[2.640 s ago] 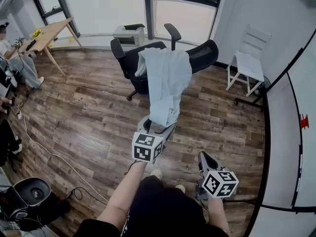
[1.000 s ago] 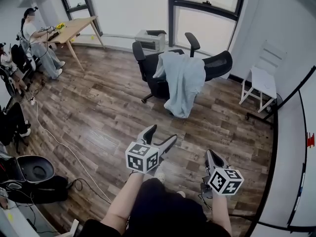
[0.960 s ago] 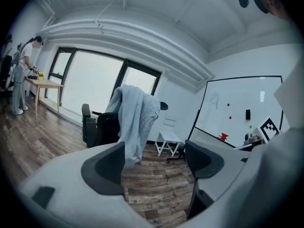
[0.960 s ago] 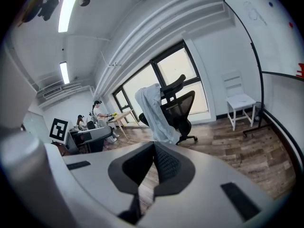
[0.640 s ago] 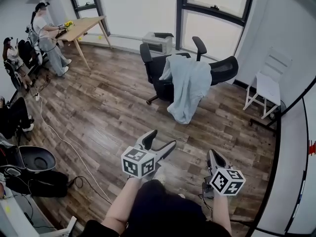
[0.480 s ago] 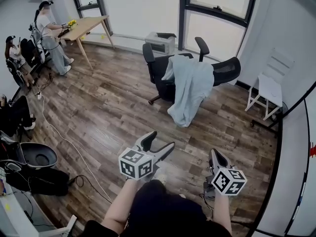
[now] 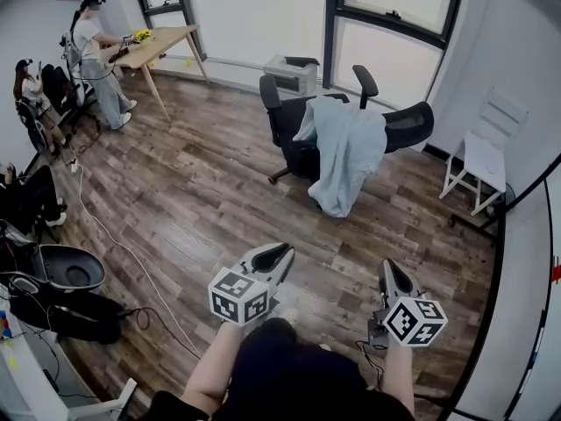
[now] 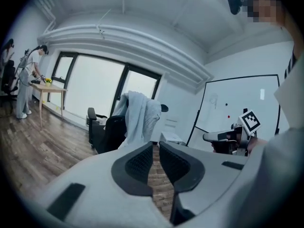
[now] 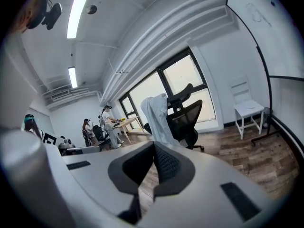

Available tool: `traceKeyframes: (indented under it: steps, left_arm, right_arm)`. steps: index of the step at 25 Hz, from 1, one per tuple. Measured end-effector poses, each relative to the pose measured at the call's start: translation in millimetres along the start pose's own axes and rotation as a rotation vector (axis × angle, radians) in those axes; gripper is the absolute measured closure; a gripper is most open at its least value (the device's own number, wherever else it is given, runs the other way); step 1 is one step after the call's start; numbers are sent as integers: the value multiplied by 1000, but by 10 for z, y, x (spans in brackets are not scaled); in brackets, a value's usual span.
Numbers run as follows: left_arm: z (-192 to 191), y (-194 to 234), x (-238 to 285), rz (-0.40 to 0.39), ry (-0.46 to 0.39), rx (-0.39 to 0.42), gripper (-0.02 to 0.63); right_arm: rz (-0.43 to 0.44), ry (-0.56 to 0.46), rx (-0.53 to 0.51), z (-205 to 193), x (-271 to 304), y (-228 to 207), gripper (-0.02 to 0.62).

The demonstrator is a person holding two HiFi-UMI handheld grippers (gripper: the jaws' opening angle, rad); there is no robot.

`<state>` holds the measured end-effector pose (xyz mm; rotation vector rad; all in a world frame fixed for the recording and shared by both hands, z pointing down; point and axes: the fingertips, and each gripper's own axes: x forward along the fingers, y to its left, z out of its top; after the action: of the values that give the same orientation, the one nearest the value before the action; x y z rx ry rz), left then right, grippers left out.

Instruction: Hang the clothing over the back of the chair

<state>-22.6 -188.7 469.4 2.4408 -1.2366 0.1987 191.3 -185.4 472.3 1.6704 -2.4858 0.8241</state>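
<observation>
clothing point(image 7: 349, 152): pale blue, draped over back | chair point(image 7: 410, 126): black

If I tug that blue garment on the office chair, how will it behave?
Likely floppy: the blue garment hangs in loose folds over the office chair. Probably slides off easily, being only draped. The chair looks wheeled and may roll.

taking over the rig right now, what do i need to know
Left hand-held gripper: jaws have just been closing and are almost together, with nothing between them.
Right hand-held gripper: shut, empty.
The light blue clothing hangs draped over the back of the black office chair, across the room from both grippers.
Done: the hanging, by the look of it.
Left: nothing obvious, perhaps a check that it sits securely.
</observation>
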Motion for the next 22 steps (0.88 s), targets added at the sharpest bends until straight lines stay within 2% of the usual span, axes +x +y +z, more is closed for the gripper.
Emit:
traceKeyframes:
  steps: [1,5,10,22]
  left_arm:
    - [1,-3,-2,1,2,13,581]
    - [-3,-12,16,1,8,43,597]
    - [-19,9,49,21,12,43,598]
    - [3,36,66,28,-4,22,600]
  right_arm:
    - [7,-3,-11,15,0,22,595]
    - [29,-26,-33,76,-10,96,595]
    - [4,-64,-59,163,-50,104,595]
    - [-8,-42,-91,109,-37,145,595]
